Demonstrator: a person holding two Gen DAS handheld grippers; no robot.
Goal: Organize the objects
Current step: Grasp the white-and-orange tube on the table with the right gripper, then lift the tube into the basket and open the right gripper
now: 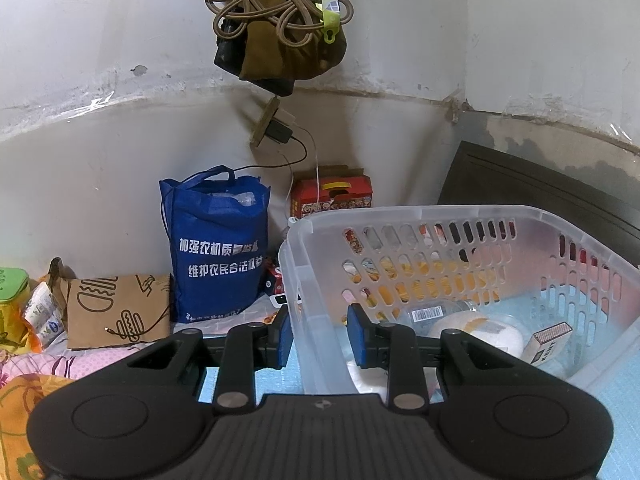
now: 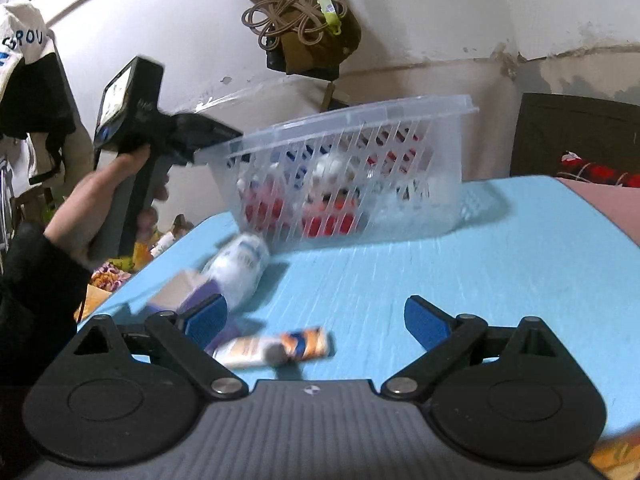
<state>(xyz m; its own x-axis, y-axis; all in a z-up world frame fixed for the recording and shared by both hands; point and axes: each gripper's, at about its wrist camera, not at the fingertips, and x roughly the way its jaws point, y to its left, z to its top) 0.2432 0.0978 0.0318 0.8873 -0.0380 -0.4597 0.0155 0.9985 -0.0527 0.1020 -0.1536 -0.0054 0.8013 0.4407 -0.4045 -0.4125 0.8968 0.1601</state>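
A clear plastic basket point(image 1: 460, 216) stands on the blue table top; it also shows in the right wrist view point(image 2: 360, 120), tilted. My left gripper point(image 1: 319, 334) is shut on the basket's near-left wall, one blue pad outside and one inside. Inside lie a clear bottle point(image 1: 440, 312), a white roll point(image 1: 480, 332) and a small box point(image 1: 548, 340). My right gripper point(image 2: 316, 322) is open and empty above the table. Below it lie an orange and white tube point(image 2: 276, 348), a white bottle point(image 2: 240, 264) and a purple box point(image 2: 188, 292). The right wrist view is blurred.
A blue shopping bag point(image 1: 218, 248), a brown paper bag point(image 1: 116, 308) and a red box point(image 1: 332, 196) stand by the wall beyond the table. A dark headboard point(image 1: 540, 184) is at the right. Cords and a bag point(image 1: 276, 20) hang on the wall.
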